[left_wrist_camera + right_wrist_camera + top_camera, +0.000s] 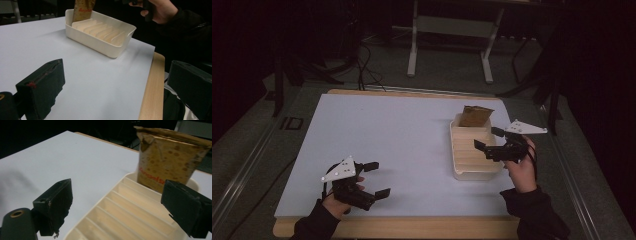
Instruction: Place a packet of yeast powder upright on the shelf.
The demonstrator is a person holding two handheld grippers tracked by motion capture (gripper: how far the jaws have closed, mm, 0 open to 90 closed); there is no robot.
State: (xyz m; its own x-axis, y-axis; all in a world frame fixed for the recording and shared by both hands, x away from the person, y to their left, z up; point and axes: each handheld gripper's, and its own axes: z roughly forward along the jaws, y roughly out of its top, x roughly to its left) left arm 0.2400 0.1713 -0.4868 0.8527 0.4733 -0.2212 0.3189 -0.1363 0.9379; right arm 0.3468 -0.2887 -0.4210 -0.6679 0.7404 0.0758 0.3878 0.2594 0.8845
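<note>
Slotted tray, gold pouch upright in far slot (print partly cut off).
Left gripper, right gripper: jaws apart, empty; right above tray.

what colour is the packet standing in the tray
Golden brown packet with darker spots and red lettering, best seen in the right gripper view.

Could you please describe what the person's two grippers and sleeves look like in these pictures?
Both the left gripper and the right gripper are black, each with two blocky black jaws and a pale grey three-cornered plate on top. The left plate shows small dots. A thin black cable trails over the right hand. The person wears dark sleeves.
</note>
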